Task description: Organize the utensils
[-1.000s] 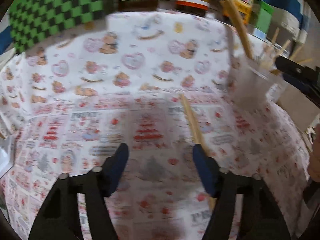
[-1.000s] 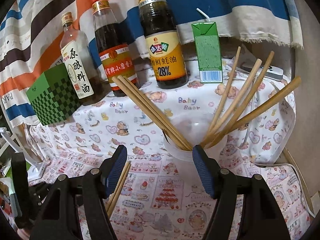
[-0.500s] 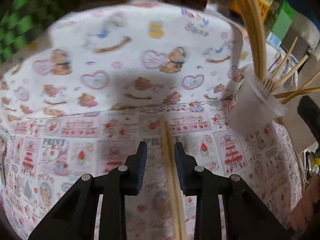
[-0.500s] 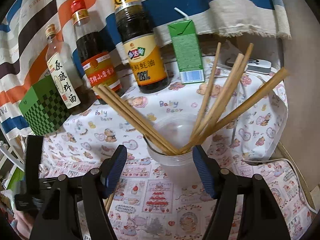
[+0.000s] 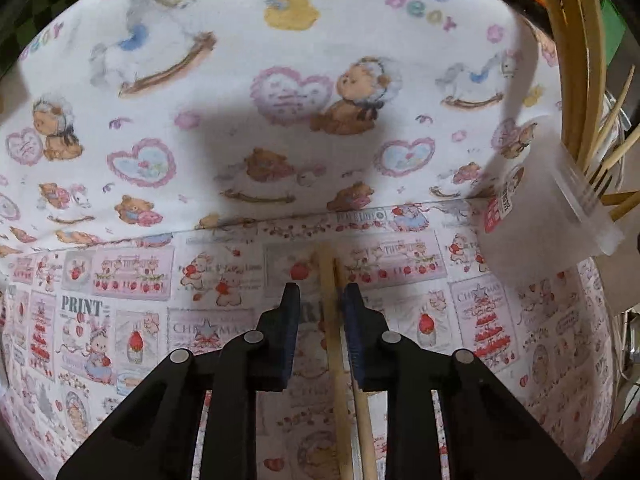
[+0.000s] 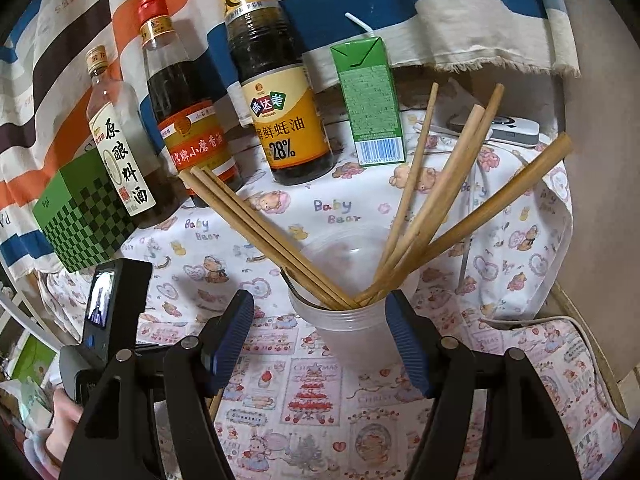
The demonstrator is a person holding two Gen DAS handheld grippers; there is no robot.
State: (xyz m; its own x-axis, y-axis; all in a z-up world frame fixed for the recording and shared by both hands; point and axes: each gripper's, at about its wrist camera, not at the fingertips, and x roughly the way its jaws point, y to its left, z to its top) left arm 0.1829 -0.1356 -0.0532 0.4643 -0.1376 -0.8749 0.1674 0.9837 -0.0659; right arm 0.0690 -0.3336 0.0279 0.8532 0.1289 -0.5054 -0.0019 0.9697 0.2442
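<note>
A pair of wooden chopsticks [image 5: 334,344] lies on the printed cloth. My left gripper [image 5: 318,300] is low over the cloth, its blue pads nearly closed around them, the right pad against them. A clear plastic cup [image 6: 352,320] holds several wooden chopsticks [image 6: 432,216] fanned left and right; it also shows at the right of the left wrist view [image 5: 552,216]. My right gripper [image 6: 320,336] is open and empty, its pads on either side of the cup's near wall. The left gripper's body and camera [image 6: 108,312] show at the left of the right wrist view.
Three sauce bottles [image 6: 276,92] stand in a row behind the cup, with a green checked box [image 6: 84,212] to their left and a green drink carton [image 6: 370,104] to their right. A striped cloth hangs behind. A white cable [image 6: 560,324] runs along the right.
My left gripper has moved down onto the lying chopsticks and narrowed from wide open to nearly closed around them. My right gripper has drawn closer to the cup and stays open.
</note>
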